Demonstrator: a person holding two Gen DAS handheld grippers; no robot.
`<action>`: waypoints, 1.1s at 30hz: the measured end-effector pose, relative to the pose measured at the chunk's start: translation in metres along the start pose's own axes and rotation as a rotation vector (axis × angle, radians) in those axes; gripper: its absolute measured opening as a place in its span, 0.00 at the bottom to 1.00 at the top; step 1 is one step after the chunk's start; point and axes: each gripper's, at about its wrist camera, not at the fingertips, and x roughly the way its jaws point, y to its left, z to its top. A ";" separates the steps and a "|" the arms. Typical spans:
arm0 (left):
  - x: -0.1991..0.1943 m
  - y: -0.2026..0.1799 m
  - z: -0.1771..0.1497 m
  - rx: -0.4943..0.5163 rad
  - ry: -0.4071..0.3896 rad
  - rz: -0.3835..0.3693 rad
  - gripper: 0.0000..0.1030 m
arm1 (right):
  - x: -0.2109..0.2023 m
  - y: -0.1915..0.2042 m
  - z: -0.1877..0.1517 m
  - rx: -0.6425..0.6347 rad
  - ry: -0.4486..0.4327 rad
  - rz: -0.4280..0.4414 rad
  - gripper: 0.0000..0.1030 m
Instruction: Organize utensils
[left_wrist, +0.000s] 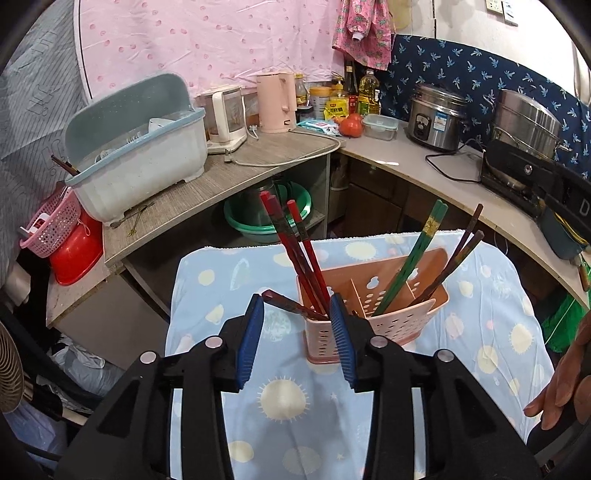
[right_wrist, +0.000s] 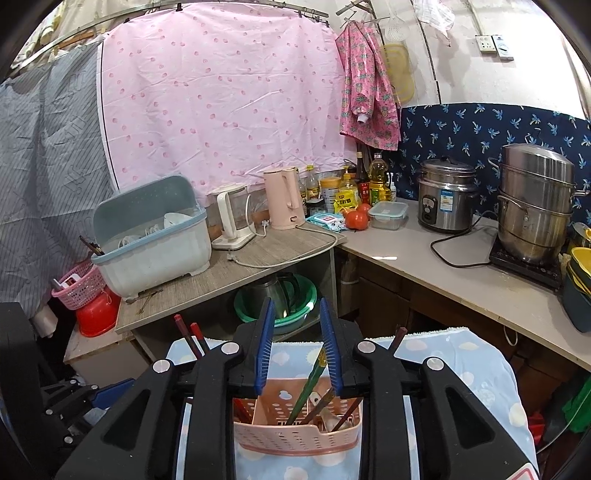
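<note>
A pink slotted utensil holder (left_wrist: 399, 306) stands on a blue patterned cloth (left_wrist: 288, 402). Red chopsticks (left_wrist: 295, 254) lean in its left compartment, green chopsticks (left_wrist: 413, 258) in the middle, dark brown ones (left_wrist: 458, 254) at the right. My left gripper (left_wrist: 297, 314) is open just in front of the holder's left corner, with a dark red chopstick (left_wrist: 291, 305) lying between its tips. My right gripper (right_wrist: 297, 343) is open and empty above the holder (right_wrist: 295, 432), the green chopsticks (right_wrist: 312, 376) rising between its fingers.
A blue-grey dish drainer (right_wrist: 155, 240), kettles (right_wrist: 284, 203), bottles and a tomato (right_wrist: 356, 219) stand on the counter behind. A rice cooker (right_wrist: 447, 195) and steel steamer pot (right_wrist: 535, 203) stand at the right. Green basins (right_wrist: 277, 302) sit under the counter. A hand (left_wrist: 565, 376) shows at right.
</note>
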 end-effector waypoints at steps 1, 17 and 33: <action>-0.001 0.000 0.000 -0.001 -0.001 0.000 0.34 | 0.000 0.000 0.000 0.000 0.000 0.000 0.26; -0.017 -0.007 -0.007 -0.019 -0.031 0.000 0.34 | -0.021 -0.011 -0.028 0.016 0.047 -0.017 0.37; -0.037 -0.024 -0.024 -0.009 -0.043 -0.021 0.34 | -0.060 -0.024 -0.072 0.032 0.151 -0.034 0.46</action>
